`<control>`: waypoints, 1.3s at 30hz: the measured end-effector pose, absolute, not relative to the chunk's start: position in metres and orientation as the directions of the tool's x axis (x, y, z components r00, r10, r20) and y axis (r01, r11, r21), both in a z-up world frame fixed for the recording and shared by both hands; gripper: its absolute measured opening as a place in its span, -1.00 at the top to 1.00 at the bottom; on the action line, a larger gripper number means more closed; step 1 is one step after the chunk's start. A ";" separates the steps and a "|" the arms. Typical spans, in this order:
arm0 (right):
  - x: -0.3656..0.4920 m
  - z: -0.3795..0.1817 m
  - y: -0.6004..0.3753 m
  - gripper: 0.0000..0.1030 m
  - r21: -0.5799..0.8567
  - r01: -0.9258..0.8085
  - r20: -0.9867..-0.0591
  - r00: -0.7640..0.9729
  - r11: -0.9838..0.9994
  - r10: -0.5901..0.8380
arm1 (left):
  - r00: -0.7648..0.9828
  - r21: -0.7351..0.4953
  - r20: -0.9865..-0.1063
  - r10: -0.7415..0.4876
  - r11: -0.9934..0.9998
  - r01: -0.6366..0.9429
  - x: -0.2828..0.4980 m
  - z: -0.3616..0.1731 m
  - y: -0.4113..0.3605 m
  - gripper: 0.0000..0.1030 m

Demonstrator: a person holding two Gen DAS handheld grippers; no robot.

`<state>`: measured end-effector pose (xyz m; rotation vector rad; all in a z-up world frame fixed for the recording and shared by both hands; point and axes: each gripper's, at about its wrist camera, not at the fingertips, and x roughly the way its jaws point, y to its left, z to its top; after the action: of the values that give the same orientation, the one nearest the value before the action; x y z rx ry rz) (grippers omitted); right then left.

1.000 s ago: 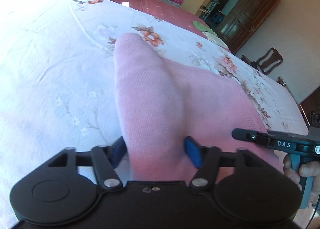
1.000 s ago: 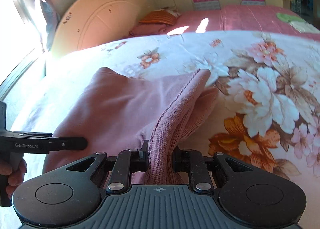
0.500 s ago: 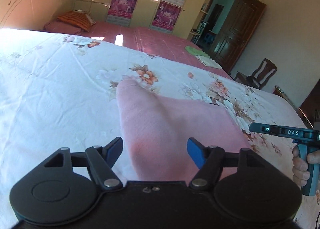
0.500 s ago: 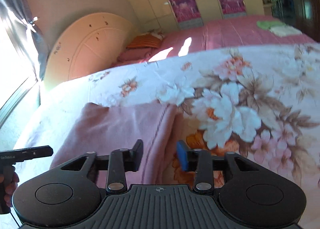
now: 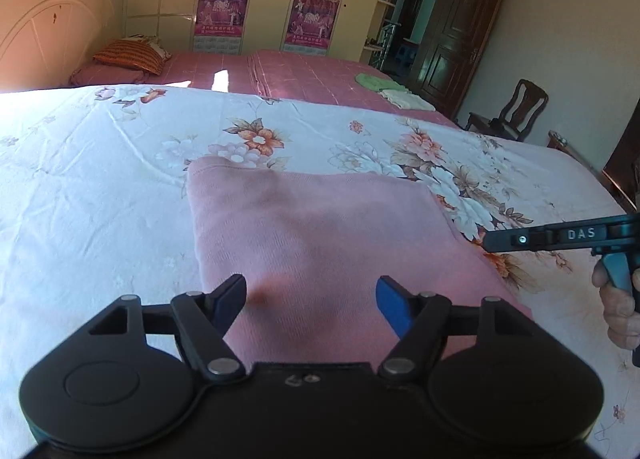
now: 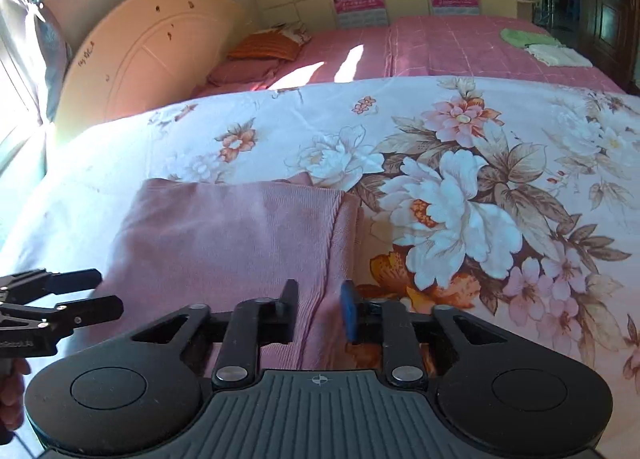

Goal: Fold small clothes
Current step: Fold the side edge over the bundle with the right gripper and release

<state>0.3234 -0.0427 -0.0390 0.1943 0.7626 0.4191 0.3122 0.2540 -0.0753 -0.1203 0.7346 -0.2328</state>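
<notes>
Fold down, both claws off the cloth

The flowered bed (image 5: pixel 100 187) carries the pink knit garment (image 5: pixel 320 227), folded flat: soft, light, best pinched at an edge. Above its near edge, left claw (image 5: pixel 311 301) gapes wide; right claw (image 6: pixel 320 309), jaws just opening, holds nothing.

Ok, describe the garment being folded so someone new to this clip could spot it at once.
Start from the floral bedsheet that covers the near bed. On it, just ahead of both grippers, lies a pink knit garment, folded into a flat rectangle. It is the only plain, unpatterned cloth on that sheet; the green and white folded cloths lie on the far pink bed.
</notes>
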 end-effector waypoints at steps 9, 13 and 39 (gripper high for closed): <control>0.258 -0.062 -0.047 0.31 0.326 -0.329 -0.692 0.557 0.886 0.461 | 0.688 -0.265 -0.698 -0.197 0.964 0.008 0.249 -0.109 0.278 -0.41; 0.265 -0.073 -0.037 0.88 0.305 -0.354 -0.694 0.553 0.884 0.461 | 0.691 -0.264 -0.697 -0.191 0.964 0.000 0.252 -0.109 0.279 -0.45; 0.279 -0.080 -0.024 1.00 0.196 -0.371 -0.687 0.608 0.907 0.397 | 0.679 -0.154 -0.687 -0.258 0.965 0.211 0.269 -0.103 0.218 -0.44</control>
<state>0.2791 -0.0242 -0.0800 0.0348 0.8025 0.4443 0.2692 0.2178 -0.1032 -0.0640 0.7809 -0.2633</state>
